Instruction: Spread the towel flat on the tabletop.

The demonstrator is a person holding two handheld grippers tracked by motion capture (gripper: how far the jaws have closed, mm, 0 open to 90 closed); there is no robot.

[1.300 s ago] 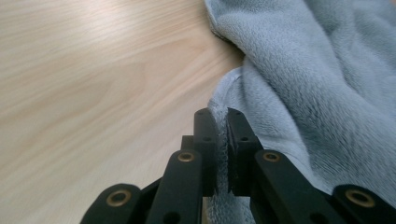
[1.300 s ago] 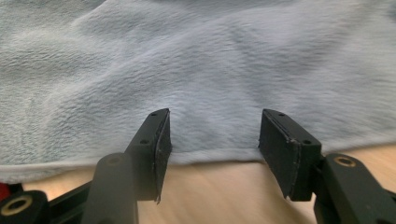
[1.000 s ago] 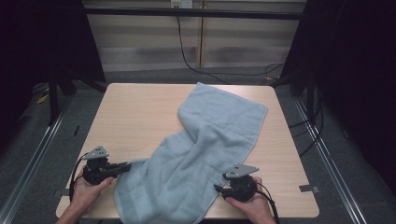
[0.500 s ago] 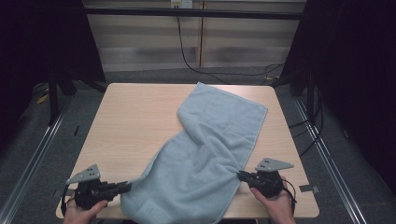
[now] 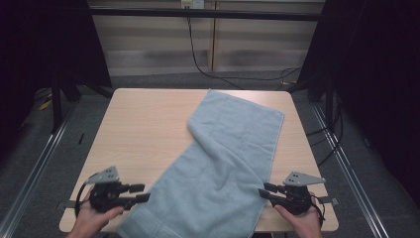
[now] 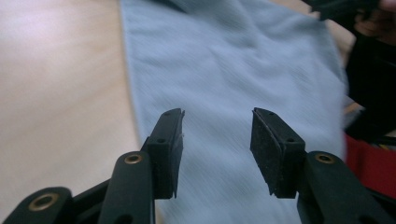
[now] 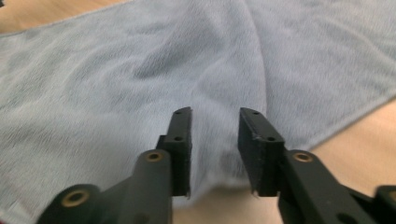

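While both tongs hover at the near edge, the scene reads like this:

Towel: a pale blue terry towel [image 5: 223, 163], soft and nubbly, lies flat and slantwise on the table between the two tongs, its far end running away from them towards the table's back edge. One long fold ridge runs down it from the far left corner.

Left gripper [image 5: 139, 193]: black, with a grey three-cornered plate on top, held in the person's left hand [image 5: 91, 218]. Its jaws have just been opening and stand moderately apart, with nothing between the flat, grainy pads; the towel's left hem lies just beyond its tips.

Right gripper [image 5: 262, 190]: same build, in the right hand [image 5: 297, 218]. Its jaws have just been opening too, now a narrower gap, pads clear of the cloth; the towel's right edge sits just ahead of its tips.

Table [image 5: 143, 129]: light wood-grain top, smooth, rounded corners, bare on either side of the towel.
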